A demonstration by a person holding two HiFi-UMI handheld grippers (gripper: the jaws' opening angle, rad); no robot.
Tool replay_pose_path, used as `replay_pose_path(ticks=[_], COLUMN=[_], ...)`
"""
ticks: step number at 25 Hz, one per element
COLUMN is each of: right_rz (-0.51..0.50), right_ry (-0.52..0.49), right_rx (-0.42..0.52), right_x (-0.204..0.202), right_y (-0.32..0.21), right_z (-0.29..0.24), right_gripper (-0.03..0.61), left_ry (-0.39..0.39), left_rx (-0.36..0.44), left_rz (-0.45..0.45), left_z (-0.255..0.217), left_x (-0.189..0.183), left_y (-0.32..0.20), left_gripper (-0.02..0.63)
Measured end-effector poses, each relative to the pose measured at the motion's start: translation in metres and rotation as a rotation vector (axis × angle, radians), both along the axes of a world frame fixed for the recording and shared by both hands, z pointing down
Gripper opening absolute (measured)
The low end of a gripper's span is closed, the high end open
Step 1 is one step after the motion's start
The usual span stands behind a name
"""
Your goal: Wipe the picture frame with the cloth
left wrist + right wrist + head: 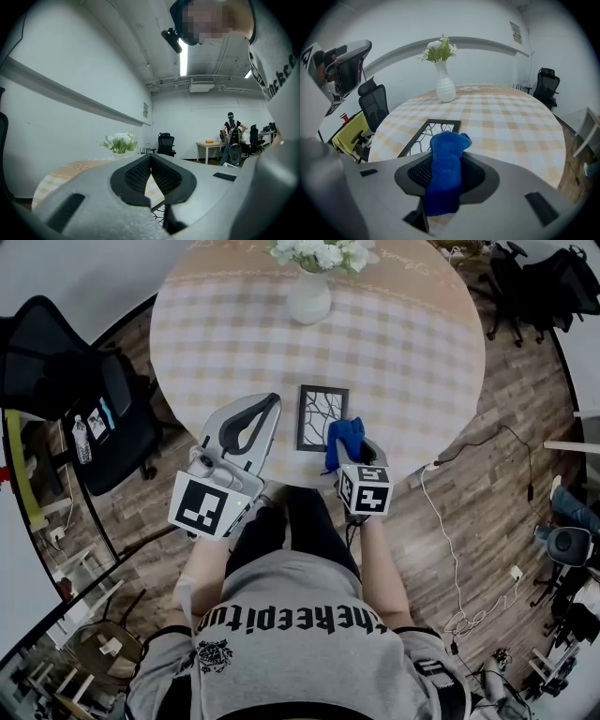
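Checked table (422,362) bears picture frame (322,416); right gripper (352,448) clamps cloth (343,434); left gripper (151,158) seemingly closed.

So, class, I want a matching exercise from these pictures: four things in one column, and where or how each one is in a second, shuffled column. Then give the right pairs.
Things:
1. blue cloth
2. picture frame
3. vase of flowers
4. left gripper

Place or state:
A. lying flat on the table, near the person's edge
B. jaws together, nothing between them
C. clamped in the right gripper
D. standing upright at the table's far side

Pairs: 1-C, 2-A, 3-D, 4-B
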State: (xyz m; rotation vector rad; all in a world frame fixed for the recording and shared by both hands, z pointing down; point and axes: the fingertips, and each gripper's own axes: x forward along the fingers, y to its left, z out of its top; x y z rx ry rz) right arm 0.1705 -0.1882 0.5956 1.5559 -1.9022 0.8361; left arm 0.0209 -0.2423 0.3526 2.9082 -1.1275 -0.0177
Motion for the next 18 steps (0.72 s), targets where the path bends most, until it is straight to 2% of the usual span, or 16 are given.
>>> replay_pose_path(ticks=[7,18], right_rz=[0.020,0.068], right_ry=[-0.050,-0.099], right_rx=[0.043,0.229], right_x=[-0.005,-0.022], right_y=[-0.003,0.001], right_z=[-0.004,-0.058], right_gripper=[0.144,0.146], left_ry=[-0.015,-0.005], left_rx=[0.005,0.028], left_rz=[0.003,0.060], left_z=[-0.004,-0.010], left_x=[0.002,-0.013], left_y=[0.002,0.028], left_gripper=[0.015,0.015])
